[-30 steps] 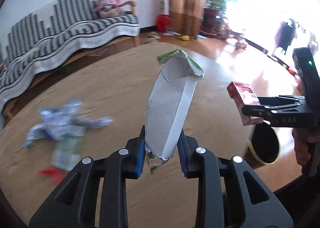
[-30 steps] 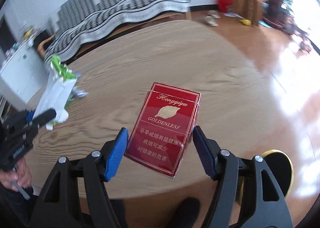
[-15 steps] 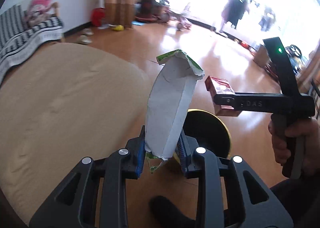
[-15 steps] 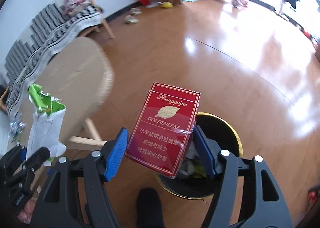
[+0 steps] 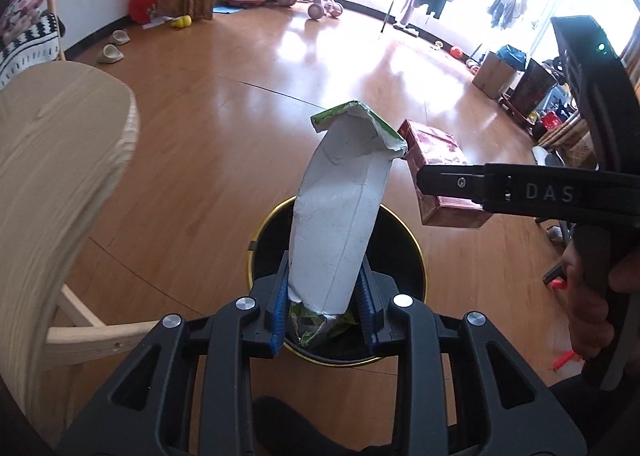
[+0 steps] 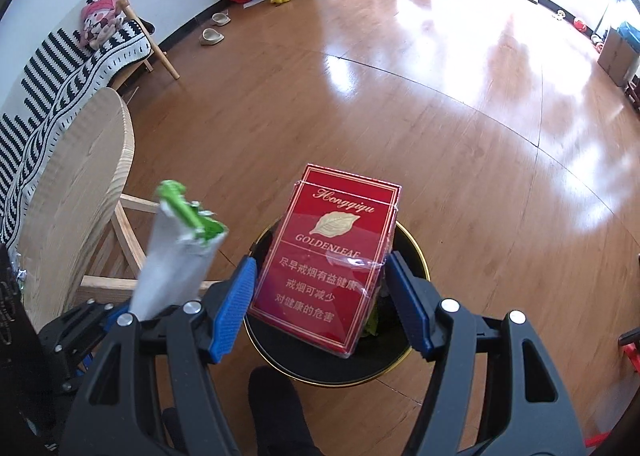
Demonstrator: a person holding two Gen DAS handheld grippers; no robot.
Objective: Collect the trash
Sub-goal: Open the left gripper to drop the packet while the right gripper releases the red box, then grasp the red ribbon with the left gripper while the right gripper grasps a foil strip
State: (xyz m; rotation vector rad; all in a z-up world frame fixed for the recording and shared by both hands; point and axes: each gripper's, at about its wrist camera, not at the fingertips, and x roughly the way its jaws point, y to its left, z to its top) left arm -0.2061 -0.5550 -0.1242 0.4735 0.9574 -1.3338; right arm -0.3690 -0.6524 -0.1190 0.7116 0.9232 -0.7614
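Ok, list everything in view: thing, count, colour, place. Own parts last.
carton: 1, white with green torn top, in left gripper, above the bin
cigarette pack: 1, red, in right gripper, above the bin
bin: 1, black with gold rim, on the floor below both grippers
table: 1, light wood, left of the bin
sofa cover: 1, black and white, by the wall
slippers: 2, beige, on the floor near the wall
left gripper: black, blue pads, shut on carton
right gripper: black, blue pads, shut on cigarette pack
hand: 1, holds the right gripper's handle
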